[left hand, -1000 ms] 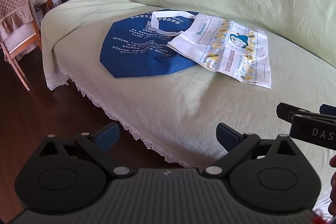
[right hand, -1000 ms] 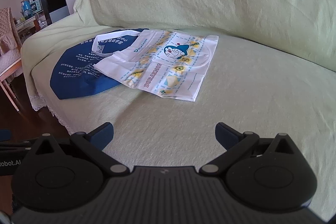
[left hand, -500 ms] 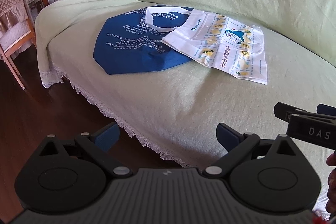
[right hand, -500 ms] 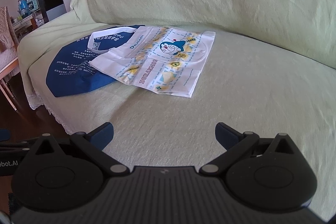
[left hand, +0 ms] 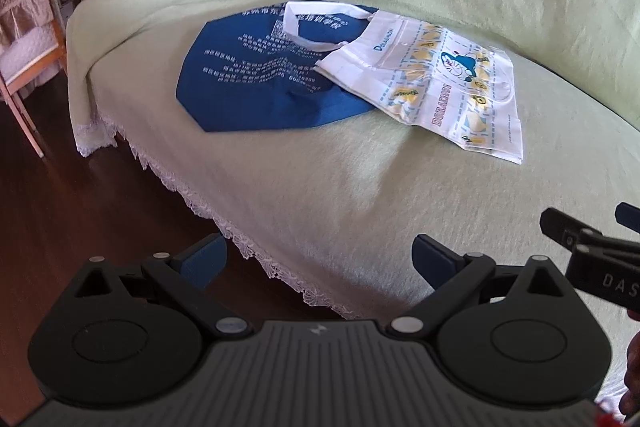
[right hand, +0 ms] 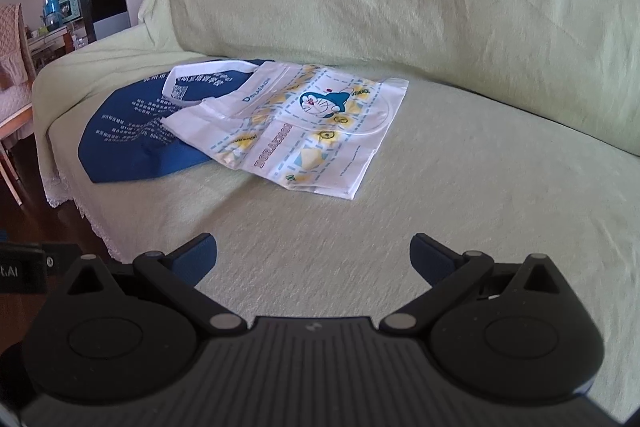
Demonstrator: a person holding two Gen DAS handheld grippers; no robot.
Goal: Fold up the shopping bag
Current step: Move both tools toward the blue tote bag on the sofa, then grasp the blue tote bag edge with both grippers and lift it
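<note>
A white Doraemon shopping bag (left hand: 436, 83) lies flat on the green sofa cover, its white handle loop (left hand: 316, 27) resting on a blue printed bag (left hand: 256, 83) that it partly overlaps. Both also show in the right wrist view, the white bag (right hand: 304, 123) and the blue bag (right hand: 132, 139). My left gripper (left hand: 318, 259) is open and empty, low over the sofa's front edge. My right gripper (right hand: 312, 255) is open and empty above the seat, short of the white bag. The right gripper's side shows in the left wrist view (left hand: 592, 247).
The sofa (right hand: 460, 187) has a tall backrest behind the bags and a lace-trimmed front edge (left hand: 256, 247). Dark wooden floor (left hand: 80, 211) lies to the left. A wooden chair (left hand: 24, 39), a shelf and a black cabinet (right hand: 104, 7) stand far left.
Both grippers have moved forward toward the sofa and bags, which now look larger. The bags have not moved. Both grippers stay open.
</note>
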